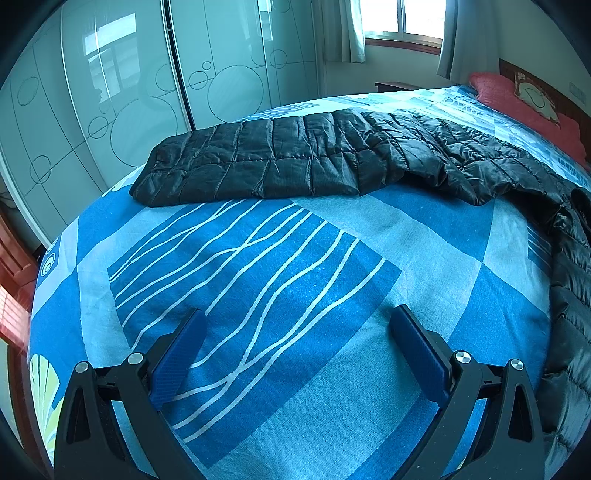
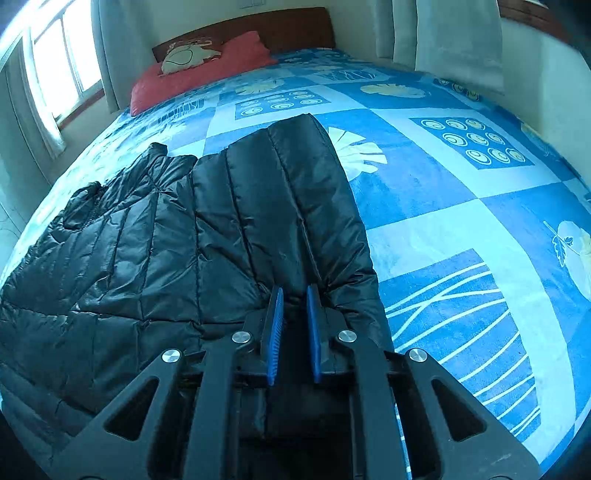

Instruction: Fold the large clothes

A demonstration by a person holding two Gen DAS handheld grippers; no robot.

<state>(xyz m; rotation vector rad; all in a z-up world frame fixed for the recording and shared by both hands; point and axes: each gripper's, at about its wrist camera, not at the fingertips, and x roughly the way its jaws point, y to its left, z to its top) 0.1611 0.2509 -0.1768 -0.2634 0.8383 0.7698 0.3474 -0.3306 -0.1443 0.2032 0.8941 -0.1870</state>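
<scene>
A black quilted puffer jacket (image 1: 295, 158) lies spread across the blue patterned bedsheet (image 1: 280, 387). One long padded part stretches to the left in the left wrist view, and the rest runs down the right edge. My left gripper (image 1: 299, 312) hangs open over bare sheet, short of the jacket, with nothing between its blue pads. In the right wrist view the jacket (image 2: 166, 240) fills the left half. My right gripper (image 2: 294, 291) has its pads nearly together, pinching the jacket's near edge, and creases gather at the tips.
A red pillow (image 2: 207, 70) with a small cushion lies at the wooden headboard (image 2: 258, 26). White sliding wardrobe doors (image 1: 110, 92) stand beyond the bed's far side. A curtained window (image 1: 402, 18) is at the back. Open sheet (image 2: 461, 192) spreads to the right of the jacket.
</scene>
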